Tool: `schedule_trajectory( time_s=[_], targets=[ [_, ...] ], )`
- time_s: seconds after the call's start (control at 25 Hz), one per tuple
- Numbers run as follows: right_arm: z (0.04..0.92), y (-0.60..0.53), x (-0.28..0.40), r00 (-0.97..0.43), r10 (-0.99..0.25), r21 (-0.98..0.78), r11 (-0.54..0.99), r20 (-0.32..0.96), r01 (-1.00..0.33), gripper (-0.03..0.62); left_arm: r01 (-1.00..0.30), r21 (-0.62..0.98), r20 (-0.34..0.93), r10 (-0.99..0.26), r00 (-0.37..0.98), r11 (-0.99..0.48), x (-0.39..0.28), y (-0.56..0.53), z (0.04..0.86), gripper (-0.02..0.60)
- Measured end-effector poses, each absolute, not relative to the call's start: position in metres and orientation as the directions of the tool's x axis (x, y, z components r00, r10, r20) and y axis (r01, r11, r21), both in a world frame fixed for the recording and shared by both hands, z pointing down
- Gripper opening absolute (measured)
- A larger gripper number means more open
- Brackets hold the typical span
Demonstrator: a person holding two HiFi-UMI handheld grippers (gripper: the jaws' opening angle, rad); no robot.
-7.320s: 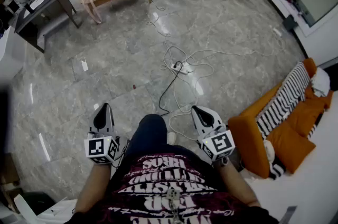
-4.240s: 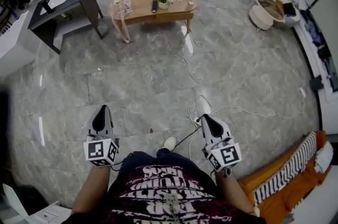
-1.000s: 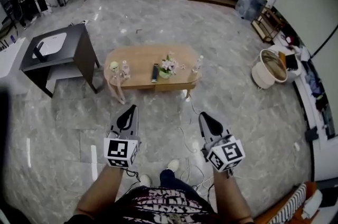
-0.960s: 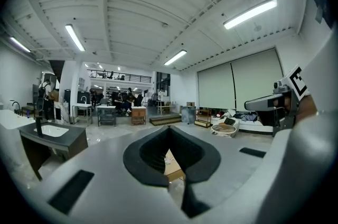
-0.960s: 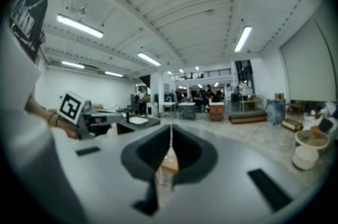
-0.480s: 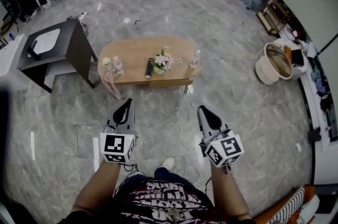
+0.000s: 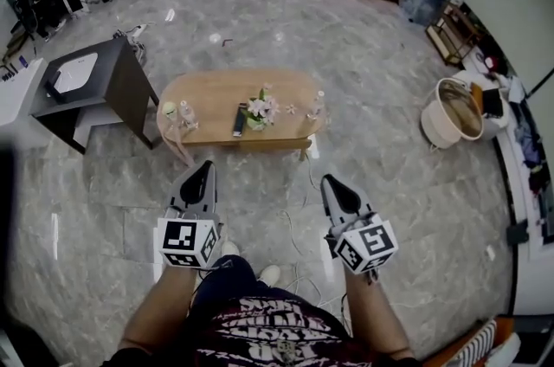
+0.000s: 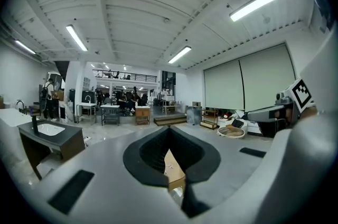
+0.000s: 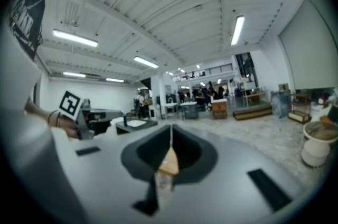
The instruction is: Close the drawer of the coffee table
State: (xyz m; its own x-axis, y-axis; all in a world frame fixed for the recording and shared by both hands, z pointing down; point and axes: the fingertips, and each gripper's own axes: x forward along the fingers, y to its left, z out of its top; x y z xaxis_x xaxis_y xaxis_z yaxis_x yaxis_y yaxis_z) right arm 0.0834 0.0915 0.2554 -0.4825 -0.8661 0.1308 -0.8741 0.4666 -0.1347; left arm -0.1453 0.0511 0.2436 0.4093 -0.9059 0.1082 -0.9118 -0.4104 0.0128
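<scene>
Two shut grippers are being held out toward the coffee table (image 7: 216, 93).
Head view: the left gripper (image 7: 201, 175) and right gripper (image 7: 331, 186) are being held side by side, well apart from the table; its drawer cannot be made out. Likely the drawer front is best found first, then pushed straight in. Left gripper view: the jaws are being pressed together and nothing is being held. Right gripper view: the jaws are shut too, empty.

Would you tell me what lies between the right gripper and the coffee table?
In the head view, only marble floor crossed by a thin cable separates the right gripper from the coffee table.
</scene>
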Motion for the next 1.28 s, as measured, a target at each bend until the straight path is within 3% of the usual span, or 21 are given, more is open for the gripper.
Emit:
schedule_trajectory(
  time_s=[0.36,0.88,1.28],
  targets=[
    [0.279,0.069,0.088,-0.483,-0.86,-0.181,0.455,0.163,-0.872,0.035,-0.917,0.011,0.176,-0.902,0.395,-0.399,-0.149,0.029,0.269,0.021],
    [0.266,0.009,0.118,-0.353,-0.919,-0.114,0.338,0.173,-0.934,0.035,-0.878,0.038,0.153,-0.866,0.477,-0.477,-0.124,-0.053,0.274,0.021],
    [0.247,-0.056,0.102,-0.309,-0.937,-0.035,0.307,0.161,-0.951,0.035,-0.864,0.066,0.131,-0.854,0.503,-0.499,-0.145,-0.134,0.274,0.021]
  ],
)
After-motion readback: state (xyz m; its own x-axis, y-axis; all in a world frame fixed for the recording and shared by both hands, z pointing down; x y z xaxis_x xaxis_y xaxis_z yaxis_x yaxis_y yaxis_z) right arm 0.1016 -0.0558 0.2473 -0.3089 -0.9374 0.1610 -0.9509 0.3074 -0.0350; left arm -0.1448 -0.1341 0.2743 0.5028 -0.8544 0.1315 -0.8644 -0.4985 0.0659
